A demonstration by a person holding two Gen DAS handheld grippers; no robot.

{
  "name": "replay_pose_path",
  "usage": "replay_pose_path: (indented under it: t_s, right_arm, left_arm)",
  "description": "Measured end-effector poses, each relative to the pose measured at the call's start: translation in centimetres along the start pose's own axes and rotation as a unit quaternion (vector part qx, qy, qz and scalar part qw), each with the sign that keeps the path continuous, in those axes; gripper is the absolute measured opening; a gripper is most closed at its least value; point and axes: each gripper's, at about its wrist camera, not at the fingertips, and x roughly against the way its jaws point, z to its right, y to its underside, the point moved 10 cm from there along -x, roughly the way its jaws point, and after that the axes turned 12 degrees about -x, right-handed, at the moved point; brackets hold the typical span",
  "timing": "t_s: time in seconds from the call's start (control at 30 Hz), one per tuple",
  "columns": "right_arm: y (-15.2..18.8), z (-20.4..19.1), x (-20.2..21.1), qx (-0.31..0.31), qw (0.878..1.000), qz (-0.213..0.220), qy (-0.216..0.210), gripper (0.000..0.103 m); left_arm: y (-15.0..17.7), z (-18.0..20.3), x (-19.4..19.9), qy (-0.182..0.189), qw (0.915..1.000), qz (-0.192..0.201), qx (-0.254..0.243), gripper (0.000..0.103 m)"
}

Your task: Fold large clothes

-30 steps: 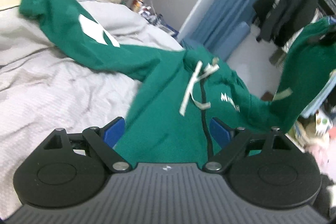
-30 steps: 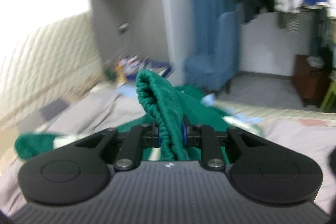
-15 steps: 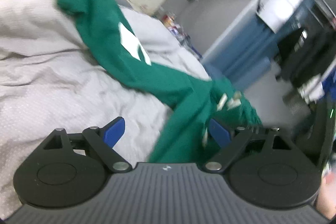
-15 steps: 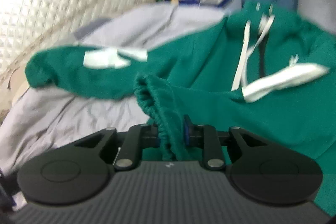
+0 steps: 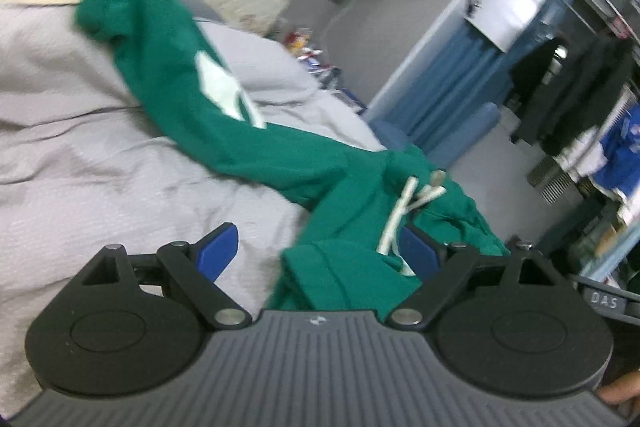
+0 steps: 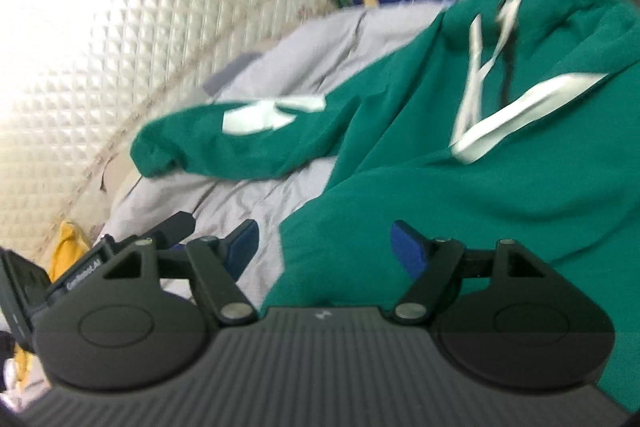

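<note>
A green hoodie (image 6: pixel 460 163) sprawls across a bed's grey cover (image 5: pixel 100 147), one sleeve (image 5: pixel 168 67) reaching toward the quilted headboard (image 6: pixel 140 27), hood end toward the far wall. The right gripper (image 6: pixel 324 247), fingers just parted, grips nothing; cloth lies between them. The left gripper (image 5: pixel 316 251) gapes wide over the fabric. Lettering is blurred.

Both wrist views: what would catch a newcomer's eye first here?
The green hoodie sprawled across the grey bedspread, one sleeve with a white patch stretched toward the quilted headboard. Its white drawstrings lie on the chest. The right gripper, jaws just opened, stands wide over the fabric, gripping nothing.
</note>
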Motion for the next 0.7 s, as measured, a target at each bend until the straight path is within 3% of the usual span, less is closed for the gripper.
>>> replay_pose_path:
  t_s: [0.13,0.27,0.43,0.5,0.57,0.7]
  right_arm:
    - [-0.8,3.2,2.7,0.023,0.997,0.061,0.031,0.075]
    - [-1.5,7.5,3.7,0.018,0.993,0.094,0.072,0.075]
    - [-2.0,11.5,3.0,0.000,0.990,0.107,0.091,0.075]
    - [-2.2,12.6,2.1,0.004,0.989,0.107,0.097,0.071]
    - [-2.3,13.1,1.0,0.027,0.989,0.103,0.104,0.060]
    - [-2.2,13.5,-0.6,0.095,0.982,0.101,0.131,0.055]
  left_arm:
    - [0.5,2.8,-0.5,0.019,0.9991,0.003,-0.037,0.090]
    - [1.6,4.6,-2.2,0.019,0.9981,-0.003,-0.058,0.089]
    - [2.9,6.5,-4.4,0.025,0.9963,-0.012,-0.082,0.088]
    - [3.7,7.3,-5.3,0.028,0.9942,-0.023,-0.102,0.081]
    - [4.6,7.9,-6.4,0.023,0.9910,-0.035,-0.127,0.075]
    - [6.7,7.9,-8.6,0.004,0.9853,-0.071,-0.155,0.068]
